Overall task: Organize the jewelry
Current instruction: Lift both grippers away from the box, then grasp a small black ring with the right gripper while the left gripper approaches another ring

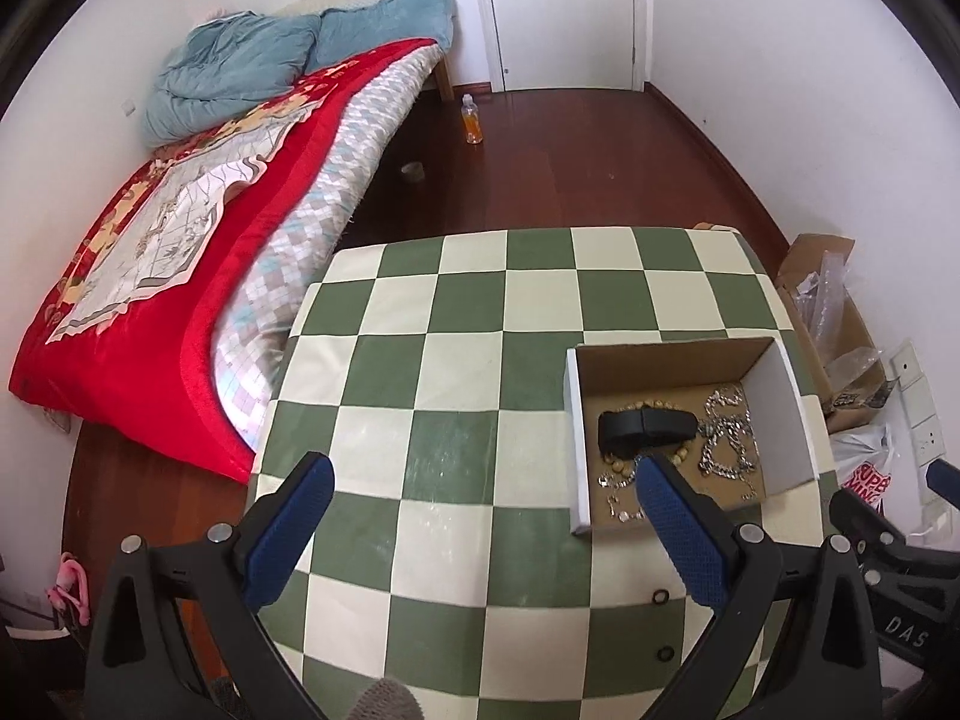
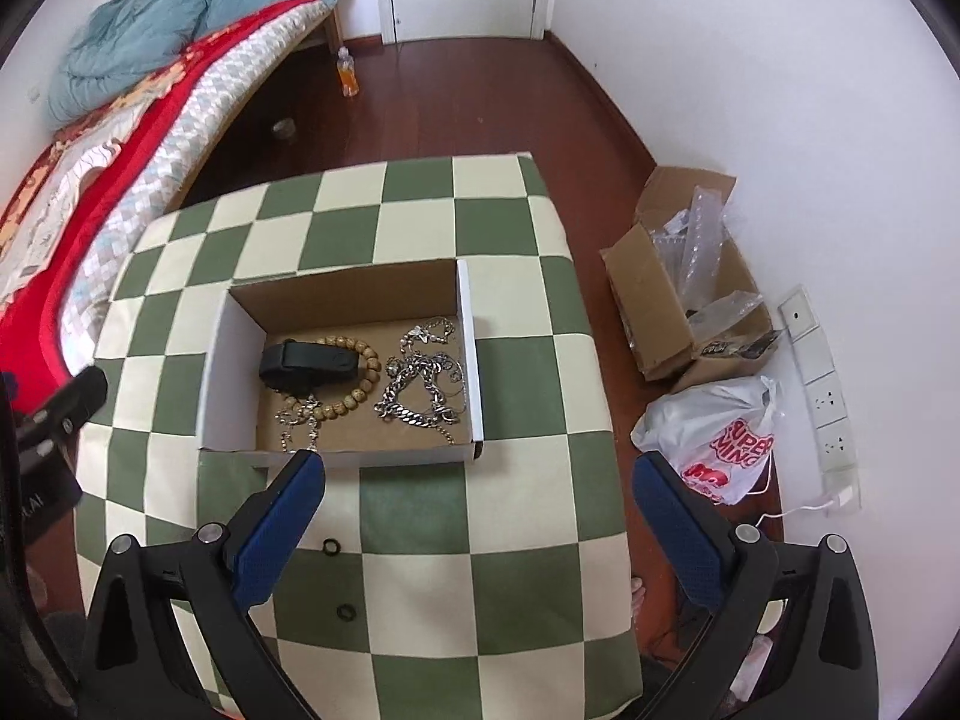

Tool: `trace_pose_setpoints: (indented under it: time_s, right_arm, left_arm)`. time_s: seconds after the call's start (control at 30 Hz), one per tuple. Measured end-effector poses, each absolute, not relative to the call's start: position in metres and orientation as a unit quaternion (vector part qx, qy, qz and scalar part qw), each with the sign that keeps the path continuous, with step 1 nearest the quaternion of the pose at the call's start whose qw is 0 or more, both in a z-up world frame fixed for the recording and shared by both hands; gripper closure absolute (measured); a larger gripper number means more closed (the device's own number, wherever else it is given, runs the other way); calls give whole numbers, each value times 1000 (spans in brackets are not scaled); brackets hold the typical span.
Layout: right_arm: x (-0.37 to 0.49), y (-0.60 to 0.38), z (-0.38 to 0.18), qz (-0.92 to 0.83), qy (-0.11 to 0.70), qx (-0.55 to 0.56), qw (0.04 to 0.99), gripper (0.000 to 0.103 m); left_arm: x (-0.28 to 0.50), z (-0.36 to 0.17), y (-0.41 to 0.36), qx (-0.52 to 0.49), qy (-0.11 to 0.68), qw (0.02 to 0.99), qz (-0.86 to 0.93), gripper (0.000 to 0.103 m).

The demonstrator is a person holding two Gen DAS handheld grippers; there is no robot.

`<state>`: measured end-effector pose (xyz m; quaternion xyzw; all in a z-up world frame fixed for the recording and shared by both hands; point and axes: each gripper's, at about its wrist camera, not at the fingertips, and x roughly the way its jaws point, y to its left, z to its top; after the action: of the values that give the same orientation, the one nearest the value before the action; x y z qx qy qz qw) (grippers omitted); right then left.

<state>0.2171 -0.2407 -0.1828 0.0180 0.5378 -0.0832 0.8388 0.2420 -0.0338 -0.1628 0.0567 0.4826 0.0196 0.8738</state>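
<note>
Jewelry (image 2: 414,381) sits in box (image 2: 336,453) on checkered tablecloth (image 2: 480,510) (bed (image 1: 180,300) alongside, wood floor (image 1: 570,162)). Left gripper (image 1: 483,477) and right gripper (image 2: 480,474) both spread wide, empty.

Matt brown cardboard box (image 2: 354,285) with white outer walls; shiny silver metal chains (image 2: 420,384); smooth wooden bead bracelet (image 2: 360,381); matt black band (image 2: 306,366); checkered cloth table cover (image 2: 420,516); glossy wood floor (image 2: 480,102).
</note>
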Motion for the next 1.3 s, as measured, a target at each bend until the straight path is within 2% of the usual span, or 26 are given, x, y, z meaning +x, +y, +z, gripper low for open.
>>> trace_pose_setpoints:
  time_s: [0.5, 0.63, 0.77, 0.8, 0.83, 0.9, 1.0, 1.3]
  right_arm:
    - [162, -223, -134, -79, 480, 22, 873, 0]
    - [152, -220, -138, -73, 479, 28, 874, 0]
    - [143, -212, -165, -76, 505, 25, 859, 2]
    - [141, -208, -177, -67, 516, 27, 854, 9]
    - [140, -205, -190, -56, 529, 30, 846, 27]
    - [139, -199, -217, -39, 558, 40, 828, 44]
    - [138, -192, -256, -20, 587, 59, 807, 45]
    - [139, -168, -321, -8, 622, 59, 781, 65]
  left_arm:
    - [177, -122, -26, 70, 420, 904, 45, 0]
    - [165, -118, -20, 64, 404, 911, 57, 0]
    - [162, -139, -15, 75, 417, 904, 65, 0]
    - [161, -148, -13, 80, 424, 899, 69, 0]
    - [161, -157, -10, 82, 433, 895, 73, 0]
    - [160, -178, -5, 88, 452, 884, 84, 0]
    - [160, -205, 1, 98, 480, 867, 93, 0]
    - [153, -253, 17, 120, 518, 840, 109, 0]
